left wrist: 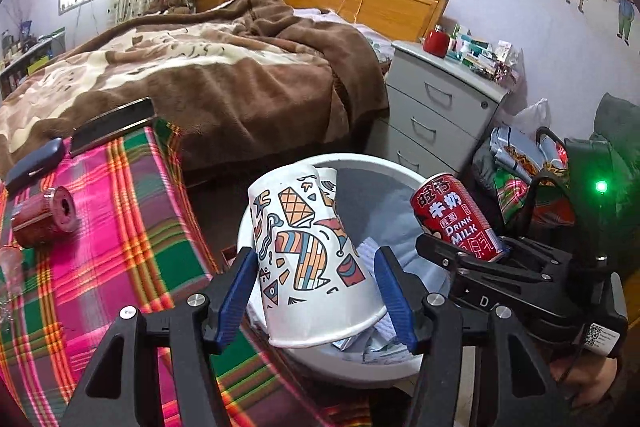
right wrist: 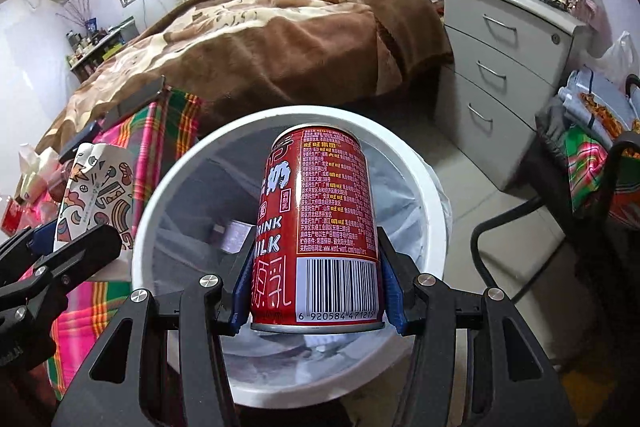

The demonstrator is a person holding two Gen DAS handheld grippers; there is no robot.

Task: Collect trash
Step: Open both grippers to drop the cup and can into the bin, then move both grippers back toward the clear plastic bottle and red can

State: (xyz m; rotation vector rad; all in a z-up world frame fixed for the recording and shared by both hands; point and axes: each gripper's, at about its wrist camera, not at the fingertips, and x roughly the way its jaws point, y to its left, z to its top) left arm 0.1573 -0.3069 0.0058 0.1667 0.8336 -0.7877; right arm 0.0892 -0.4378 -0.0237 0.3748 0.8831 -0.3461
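A white paper cup [left wrist: 308,247] with colourful doodles hangs tilted, its wide rim towards the camera, over the white trash bin [left wrist: 360,161]. My left gripper [left wrist: 316,253] is shut on the paper cup, with a blue pad against each side. A red milk can [right wrist: 320,223] stands upright in my right gripper [right wrist: 316,247], which is shut on it above the bin's [right wrist: 160,195] opening. The bin is lined with a pale bag and holds some paper. In the right wrist view the cup [right wrist: 96,187] shows at the left, beyond the bin's rim.
A plaid cloth [left wrist: 120,227] covers a surface left of the bin, with a red round tin [left wrist: 44,219] and a dark case [left wrist: 36,163] on it. A bed [left wrist: 200,75] lies behind. A grey drawer cabinet [left wrist: 440,107] and piled bags [left wrist: 520,167] stand to the right.
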